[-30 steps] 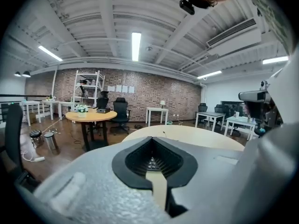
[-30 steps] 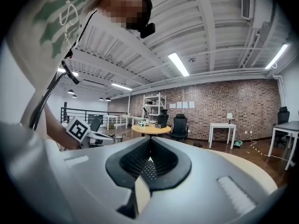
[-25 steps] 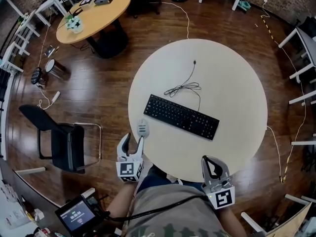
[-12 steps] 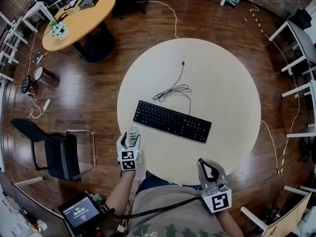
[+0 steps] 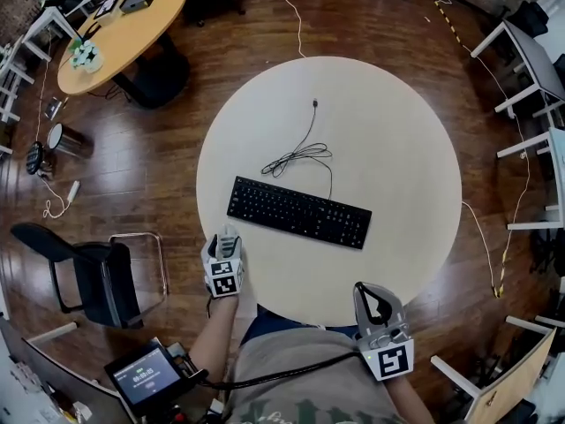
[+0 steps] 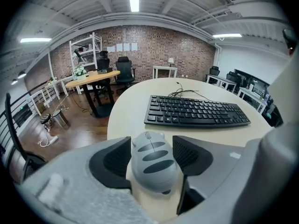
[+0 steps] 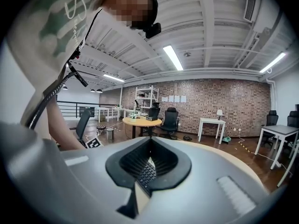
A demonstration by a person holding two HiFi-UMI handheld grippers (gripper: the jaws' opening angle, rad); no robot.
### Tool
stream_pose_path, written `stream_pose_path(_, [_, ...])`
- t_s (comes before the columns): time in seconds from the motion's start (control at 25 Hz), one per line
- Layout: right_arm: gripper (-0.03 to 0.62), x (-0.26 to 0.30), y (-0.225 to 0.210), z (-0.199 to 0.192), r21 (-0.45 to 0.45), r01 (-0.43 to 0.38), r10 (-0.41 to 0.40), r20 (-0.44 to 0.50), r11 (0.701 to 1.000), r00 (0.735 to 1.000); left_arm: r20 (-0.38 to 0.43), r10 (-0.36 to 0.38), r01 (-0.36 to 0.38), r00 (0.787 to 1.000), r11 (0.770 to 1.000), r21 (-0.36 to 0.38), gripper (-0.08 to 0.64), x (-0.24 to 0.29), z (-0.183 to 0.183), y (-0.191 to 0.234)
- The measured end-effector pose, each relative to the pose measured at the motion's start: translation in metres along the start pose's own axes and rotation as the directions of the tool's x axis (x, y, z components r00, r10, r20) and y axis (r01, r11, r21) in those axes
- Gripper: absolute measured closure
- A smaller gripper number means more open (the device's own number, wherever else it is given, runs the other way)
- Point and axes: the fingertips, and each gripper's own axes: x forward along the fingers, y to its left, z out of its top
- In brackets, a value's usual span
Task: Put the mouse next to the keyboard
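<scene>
One mouse (image 6: 153,164) sits at the table's (image 5: 388,148) near-left edge, clasped between the left gripper's (image 5: 225,241) jaws, near the keyboard's (image 5: 298,212) left end but apart. Right gripper (image 5: 371,294) hangs off the near edge, jaws together on nothing

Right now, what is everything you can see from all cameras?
Round beige table: one, beige, centre.
Flat black keyboard: one, black, mid-table, black cable coiled behind.
Small grey mouse: one, grey, near table edge, off keyboard's left end.
Round wooden table: one, orange-brown, far left.
Black office chair: one, black, floor left.
White-framed tables: several, white, room's far and right edges.
Screen device: one, dark, lower left.
Left gripper: one, grey, shut on the mouse.
Right gripper: one, grey, shut, empty, near table edge.
</scene>
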Motion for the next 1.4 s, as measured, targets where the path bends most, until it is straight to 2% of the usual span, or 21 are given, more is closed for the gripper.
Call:
stream_pose_path(0.2, [0.589,-0.002,-0.004,0.002,-0.002,0.019,-0.019,-0.006,1.0,1.0,0.031,0.002,-0.001,1.0,1.0,-0.028,0.27,0.003,0.002,-0.004])
stream_pose_path(0.72, [0.59,-0.013,0.0,0.003,-0.008,0.024,-0.024,0.009,1.0,1.0,0.019,0.011,-0.01,1.0,0.999,-0.037,0.272,-0.003,-0.008,-0.009])
stream_pose_path(1.04, [0.591,-0.028,0.012,0.007,0.005,0.037,-0.038,0.033,0.999,0.999,0.017,-0.029,0.028,0.999,1.0,0.006,0.272,-0.013,-0.027,-0.026])
stream_pose_path(1.2, [0.591,-0.037,0.018,0.011,0.006,0.06,-0.06,0.044,0.998,0.997,0.012,-0.047,0.046,0.999,0.998,0.052,0.272,-0.019,-0.034,-0.035])
stream_pose_path(1.4, [0.589,-0.05,0.03,0.004,0.019,0.077,-0.077,0.027,0.997,0.997,0.009,-0.067,0.066,0.998,0.995,0.081,0.272,-0.022,-0.037,-0.046])
